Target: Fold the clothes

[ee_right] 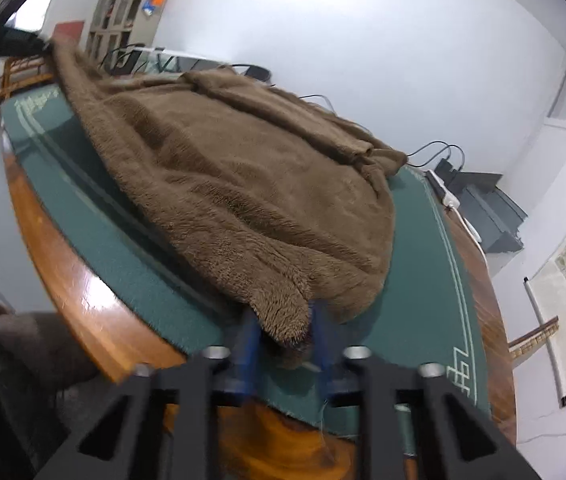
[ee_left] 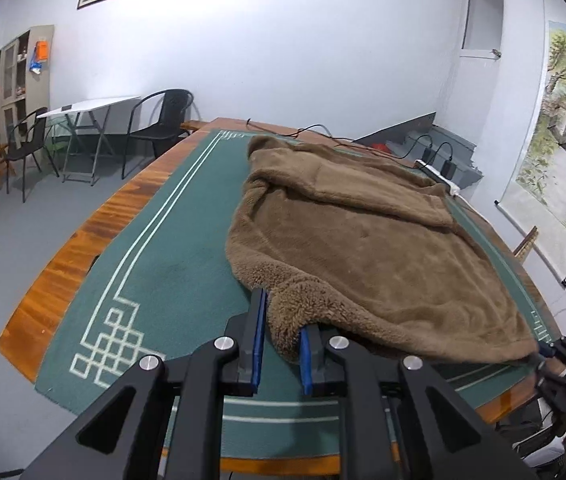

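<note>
Fuzzy brown fleece garment (ee_left: 363,236) (rumpled, half spread) has both near corners clamped in both grippers' fingers.

Each view taken from behind own hand-held gripper, angled down along fingers, close over near edge of surface (ee_left: 83,248). Left faces right-forward, right faces left-forward. Brown fleece garment (ee_left: 363,232) shared by both.

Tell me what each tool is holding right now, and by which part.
Both hold the brown fleece garment by its near edge: the left tool grips one corner, the right tool grips the other.
</note>
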The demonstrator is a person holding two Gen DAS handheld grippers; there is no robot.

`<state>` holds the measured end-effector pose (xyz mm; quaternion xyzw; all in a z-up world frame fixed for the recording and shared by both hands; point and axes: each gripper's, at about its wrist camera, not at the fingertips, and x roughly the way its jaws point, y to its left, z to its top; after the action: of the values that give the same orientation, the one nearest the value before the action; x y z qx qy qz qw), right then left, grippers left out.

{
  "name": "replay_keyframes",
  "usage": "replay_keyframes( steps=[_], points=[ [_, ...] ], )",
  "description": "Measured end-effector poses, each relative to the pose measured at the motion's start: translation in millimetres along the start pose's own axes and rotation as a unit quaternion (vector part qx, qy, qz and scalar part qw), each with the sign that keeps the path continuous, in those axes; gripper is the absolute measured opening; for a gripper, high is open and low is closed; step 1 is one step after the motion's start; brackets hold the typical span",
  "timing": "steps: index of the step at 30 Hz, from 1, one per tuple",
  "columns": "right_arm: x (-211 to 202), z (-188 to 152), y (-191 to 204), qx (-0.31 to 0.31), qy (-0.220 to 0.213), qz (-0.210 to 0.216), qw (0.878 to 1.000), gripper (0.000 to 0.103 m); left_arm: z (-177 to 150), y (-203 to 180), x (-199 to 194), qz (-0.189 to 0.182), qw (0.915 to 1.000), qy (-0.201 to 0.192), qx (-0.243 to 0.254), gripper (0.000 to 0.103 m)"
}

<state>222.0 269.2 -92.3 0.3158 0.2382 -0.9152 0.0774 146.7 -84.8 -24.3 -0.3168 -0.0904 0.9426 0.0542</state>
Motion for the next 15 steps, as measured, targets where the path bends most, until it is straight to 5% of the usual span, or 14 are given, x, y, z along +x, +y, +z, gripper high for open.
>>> replay_keyframes(
  steps=[5,15],
  points=[
    [-23,13,-33,0.064,-0.040,0.001,0.997,0.010,3,7,-3,-0.010,0.9999,-0.001,-0.008,0.018],
    [-64,78,-87,0.096,-0.145,-0.035,0.984,0.010,65,-19,-39,-0.005,0.9952,-0.081,0.055,0.019]
  ],
)
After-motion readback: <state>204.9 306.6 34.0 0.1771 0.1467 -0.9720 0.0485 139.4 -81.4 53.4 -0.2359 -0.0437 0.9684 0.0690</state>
